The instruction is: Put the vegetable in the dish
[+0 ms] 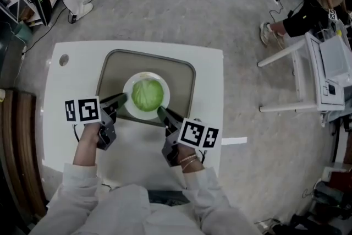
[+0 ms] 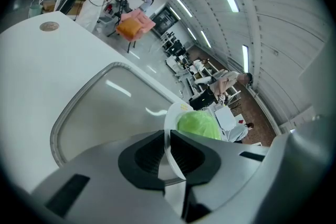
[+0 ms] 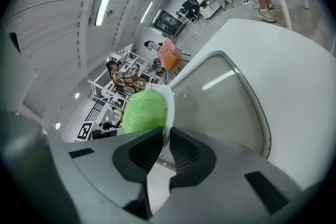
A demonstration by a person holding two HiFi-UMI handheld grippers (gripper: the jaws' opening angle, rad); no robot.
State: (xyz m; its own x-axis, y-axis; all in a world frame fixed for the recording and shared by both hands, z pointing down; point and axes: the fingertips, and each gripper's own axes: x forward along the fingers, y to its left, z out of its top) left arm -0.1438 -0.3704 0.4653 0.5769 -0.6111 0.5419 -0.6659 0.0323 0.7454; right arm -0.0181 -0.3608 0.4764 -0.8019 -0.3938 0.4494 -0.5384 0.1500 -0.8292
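Hands: in pale sleeves, one gripper each, behind the fingers at the table's near edge.
Left gripper (image 1: 122, 99): fingers nearly together, pinching the dish's left rim.
Right gripper (image 1: 163, 113): fingers nearly together, pinching the dish's near-right rim.
Dish (image 1: 165, 87): white and round, its rim thin between each gripper's pads, spanning from one gripper to the other.
Cabbage (image 1: 147, 94): pale green head in the dish, just past both sets of fingertips.
Tray (image 1: 182, 78): grey, with rounded corners, under the dish and fingertips; I cannot tell whether the dish rests on it.
Table (image 1: 206, 71): white, around the tray.
Floor: glossy grey, far beyond the fingers.
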